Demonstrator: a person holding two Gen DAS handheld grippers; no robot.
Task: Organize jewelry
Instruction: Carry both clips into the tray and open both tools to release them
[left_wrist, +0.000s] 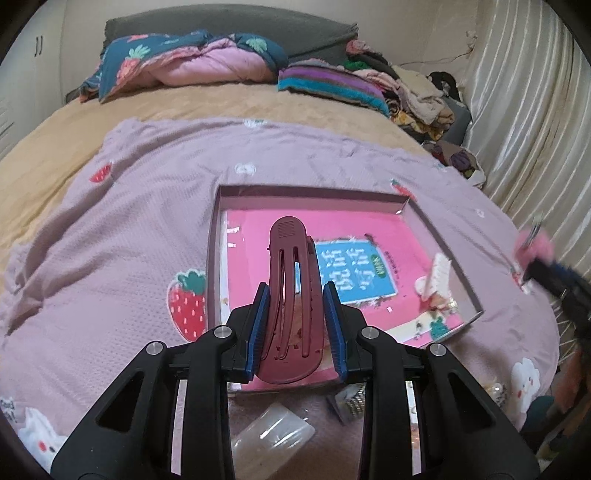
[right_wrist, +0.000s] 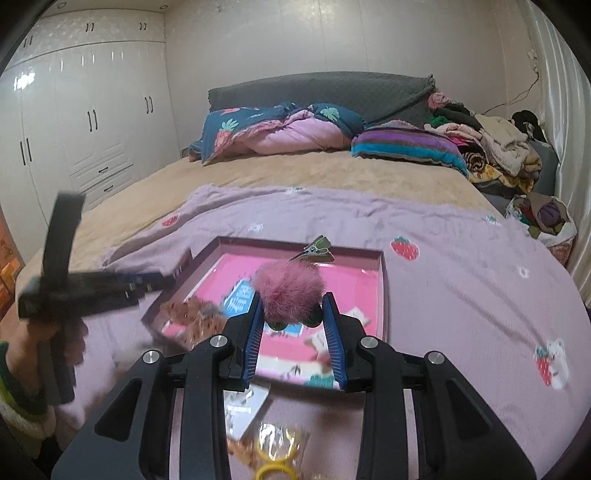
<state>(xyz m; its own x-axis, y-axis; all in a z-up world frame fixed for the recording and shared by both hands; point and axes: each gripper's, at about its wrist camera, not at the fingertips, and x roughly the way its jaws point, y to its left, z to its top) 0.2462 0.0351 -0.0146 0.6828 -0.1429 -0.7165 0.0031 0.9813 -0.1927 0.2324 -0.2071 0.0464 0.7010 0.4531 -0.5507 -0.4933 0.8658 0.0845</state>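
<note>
My left gripper (left_wrist: 297, 291) is shut on a large dark red hair clip (left_wrist: 290, 295), held above the near edge of a shallow box (left_wrist: 314, 192) with a pink lining. A white comb clip and small pieces (left_wrist: 437, 280) lie in the box's right corner. My right gripper (right_wrist: 293, 301) is shut on a pink fluffy pom-pom hair clip (right_wrist: 290, 291), whose metal clip end (right_wrist: 317, 249) sticks out ahead, above the same box (right_wrist: 382, 291). The left gripper shows blurred at the left of the right wrist view (right_wrist: 92, 288); the right one shows blurred at the right edge of the left wrist view (left_wrist: 535, 251).
The box sits on a lilac strawberry-print blanket (left_wrist: 129, 229) on a bed. Clear packets (left_wrist: 273, 432) and a silver piece (left_wrist: 354, 400) lie in front of the box. Yellow rings in a bag (right_wrist: 277, 454) lie near me. Folded bedding (right_wrist: 277, 133) and clothes (right_wrist: 491, 147) are at the far end.
</note>
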